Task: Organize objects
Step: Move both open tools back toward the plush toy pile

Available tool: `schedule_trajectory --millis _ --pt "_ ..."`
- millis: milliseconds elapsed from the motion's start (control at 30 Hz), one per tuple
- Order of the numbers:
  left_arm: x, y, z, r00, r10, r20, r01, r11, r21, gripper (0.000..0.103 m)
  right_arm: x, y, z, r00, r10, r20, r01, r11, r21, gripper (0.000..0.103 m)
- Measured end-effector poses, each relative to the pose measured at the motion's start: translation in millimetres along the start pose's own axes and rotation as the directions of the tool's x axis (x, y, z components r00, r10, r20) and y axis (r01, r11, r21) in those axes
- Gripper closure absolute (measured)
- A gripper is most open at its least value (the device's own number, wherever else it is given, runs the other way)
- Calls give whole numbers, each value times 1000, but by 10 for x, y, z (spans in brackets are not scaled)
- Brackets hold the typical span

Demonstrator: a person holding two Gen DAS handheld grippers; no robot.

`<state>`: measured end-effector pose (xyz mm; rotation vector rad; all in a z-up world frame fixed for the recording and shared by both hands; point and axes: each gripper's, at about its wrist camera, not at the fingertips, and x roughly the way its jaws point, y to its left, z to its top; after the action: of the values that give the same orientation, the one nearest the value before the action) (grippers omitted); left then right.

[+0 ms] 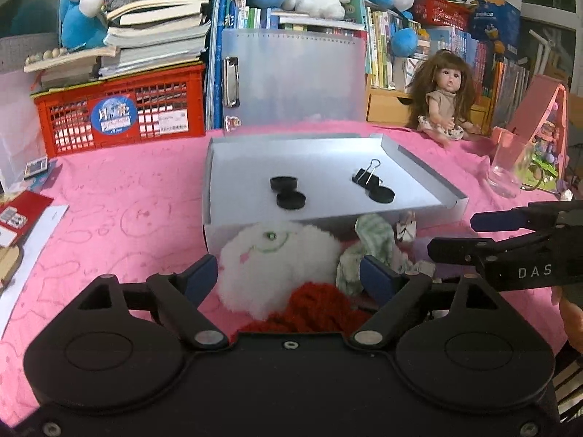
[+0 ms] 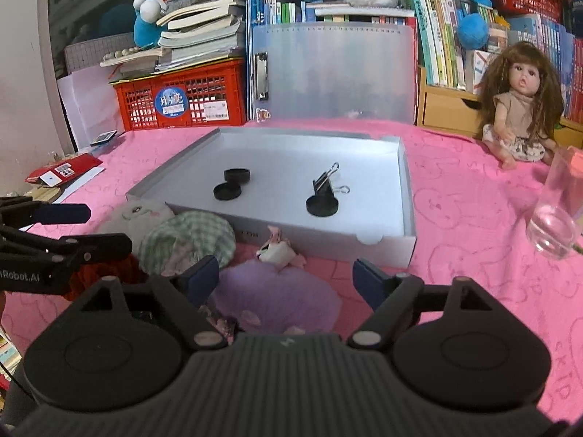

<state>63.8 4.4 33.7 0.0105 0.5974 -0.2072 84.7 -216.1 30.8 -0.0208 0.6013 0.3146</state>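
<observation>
Between the blue tips of our left claw lies a white toy that looks soft and fluffy, and close under it sits red yarn, rough and woolly. Between the tips of our right claw we see a purple puff, fuzzy like fur. Just left of that claw is a green checked cloth, thin and crumpled. The claw bodies look like matt black plastic. Ahead of both claws stands a grey box of smooth cardboard. Inside it are dull black round lids and a black clip with shiny wire handles. The pink tablecloth looks soft. Far right of our right claw, the cup is clear and glossy.
</observation>
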Motion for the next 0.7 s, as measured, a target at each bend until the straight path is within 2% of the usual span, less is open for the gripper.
schedule_trajectory --millis 700 --pt "36 13 -261 999 -5 -49 1 997 -83 18 106 26 -131 999 -10 -42 11 1000 11 12"
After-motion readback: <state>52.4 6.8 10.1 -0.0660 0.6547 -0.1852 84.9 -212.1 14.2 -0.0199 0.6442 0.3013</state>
